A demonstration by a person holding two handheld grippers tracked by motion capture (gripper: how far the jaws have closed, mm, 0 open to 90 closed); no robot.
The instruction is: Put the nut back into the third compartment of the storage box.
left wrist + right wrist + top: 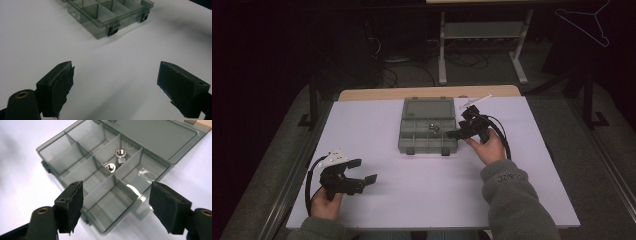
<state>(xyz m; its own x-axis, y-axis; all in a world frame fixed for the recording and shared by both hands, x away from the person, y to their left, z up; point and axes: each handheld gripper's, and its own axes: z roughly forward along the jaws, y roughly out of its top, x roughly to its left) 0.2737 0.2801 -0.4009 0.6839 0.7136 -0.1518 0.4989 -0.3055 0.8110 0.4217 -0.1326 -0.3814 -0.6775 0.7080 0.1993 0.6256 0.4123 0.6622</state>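
A white-covered table [412, 190] carries a smoky-grey compartment organiser box [428, 131], lying open with its lid [430, 108] folded flat on the far side. Open like this, every cell can be reached from above, which is presumably why it sits square in the middle, within reach of both hands.

The right gripper [458, 133] hovers just beside the box's right end, jaws spread wide and holding nothing. In the right gripper view the box [75, 162] lies directly ahead of and below the jaws, the nearest cell sitting between them, so this hand seems placed to work at the compartments or to steady the box's end wall.

The left gripper [367, 177] rests well apart from the box, near the person's side of the table, jaws likewise wide and empty. From its own view the box [100, 15] stands ahead and up, its two dark latches [113, 29] facing this gripper. It looks parked, waiting.

The box's long axis runs across the table, left to right, latches towards the person and lid hinge away.

Ahead of the right jaws, in a cell beside the lid hinge, lie two metal hex nuts [119, 155], close together; one rests flat with its bore upward, the other looks tipped.
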